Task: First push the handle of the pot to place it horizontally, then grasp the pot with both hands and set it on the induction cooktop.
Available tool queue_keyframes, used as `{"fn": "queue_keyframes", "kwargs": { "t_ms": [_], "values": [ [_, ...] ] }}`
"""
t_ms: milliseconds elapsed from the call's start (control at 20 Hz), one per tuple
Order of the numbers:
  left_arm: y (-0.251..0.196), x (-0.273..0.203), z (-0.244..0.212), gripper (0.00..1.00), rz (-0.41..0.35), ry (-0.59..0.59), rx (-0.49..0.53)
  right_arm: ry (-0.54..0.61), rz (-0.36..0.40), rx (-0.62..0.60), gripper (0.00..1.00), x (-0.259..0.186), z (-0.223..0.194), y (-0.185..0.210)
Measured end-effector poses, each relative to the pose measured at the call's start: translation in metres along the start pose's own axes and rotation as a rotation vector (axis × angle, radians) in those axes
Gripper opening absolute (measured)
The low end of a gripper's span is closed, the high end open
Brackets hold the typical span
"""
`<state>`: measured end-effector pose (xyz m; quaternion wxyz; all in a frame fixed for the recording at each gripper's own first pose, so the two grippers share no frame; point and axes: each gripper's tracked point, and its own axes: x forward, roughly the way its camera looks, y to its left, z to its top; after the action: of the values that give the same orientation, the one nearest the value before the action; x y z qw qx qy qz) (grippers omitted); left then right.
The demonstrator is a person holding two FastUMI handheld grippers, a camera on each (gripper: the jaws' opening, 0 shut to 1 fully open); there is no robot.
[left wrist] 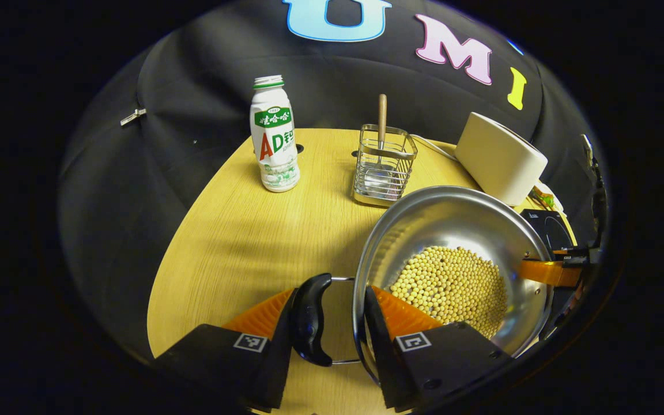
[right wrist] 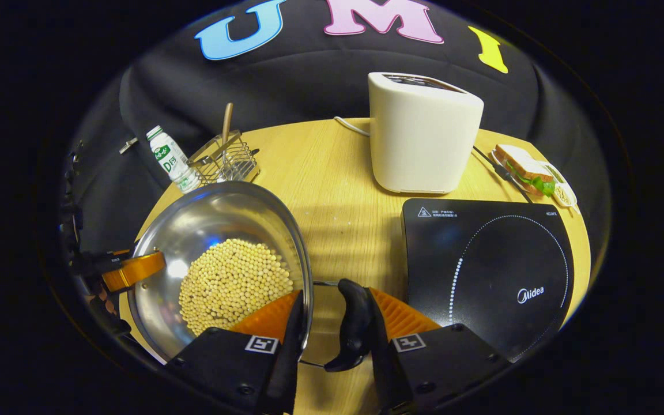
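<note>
While each hand-held gripper straddles a side handle, the pot (right wrist: 217, 253) full of beans sits on the bench (right wrist: 332, 190), just left of the induction cooktop (right wrist: 482, 271). The left hand-held gripper (left wrist: 332, 323) and the right hand-held gripper (right wrist: 335, 325) look partly open, one finger inside the rim. Both should squeeze first, then lift evenly so no beans spill.

The left gripper (left wrist: 329, 323) has its two fingers set narrowly apart, one on each side of what it holds. The right gripper (right wrist: 335, 331) is posed alike, fingers close together, and appears at the far edge of the left gripper view (left wrist: 562, 268).
</note>
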<state>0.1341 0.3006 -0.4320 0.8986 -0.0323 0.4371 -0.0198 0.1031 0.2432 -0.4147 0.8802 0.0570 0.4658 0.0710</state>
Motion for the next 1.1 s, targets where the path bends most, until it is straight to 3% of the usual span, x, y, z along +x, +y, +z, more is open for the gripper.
{"fn": "queue_keyframes", "kwargs": {
  "t_ms": [50, 100, 150, 200, 300, 600, 1100],
  "values": [
    [0.001, -0.002, 0.001, 0.65, 0.003, -0.008, -0.009, 0.0, 0.003, 0.006, 0.57, 0.002, 0.0, 0.0],
    [0.0, -0.005, 0.001, 0.64, 0.002, -0.013, -0.016, 0.007, 0.003, 0.002, 0.49, -0.001, 0.001, 0.0],
    [-0.002, -0.006, -0.003, 0.61, 0.0, -0.007, -0.027, 0.009, 0.002, -0.007, 0.48, -0.002, 0.0, -0.001],
    [-0.004, -0.009, -0.006, 0.6, -0.002, -0.003, -0.037, 0.007, 0.0, -0.018, 0.53, -0.006, 0.0, -0.002],
    [-0.007, -0.02, -0.01, 0.59, 0.001, -0.008, -0.059, -0.002, 0.002, -0.034, 0.53, -0.017, 0.001, -0.003],
    [-0.027, -0.063, -0.004, 0.59, 0.02, -0.002, -0.03, 0.012, 0.021, -0.018, 0.53, -0.058, 0.005, -0.014],
    [-0.101, -0.096, 0.016, 0.59, -0.003, -0.016, 0.007, -0.009, 0.013, 0.004, 0.53, -0.11, 0.019, -0.082]
  ]
}}
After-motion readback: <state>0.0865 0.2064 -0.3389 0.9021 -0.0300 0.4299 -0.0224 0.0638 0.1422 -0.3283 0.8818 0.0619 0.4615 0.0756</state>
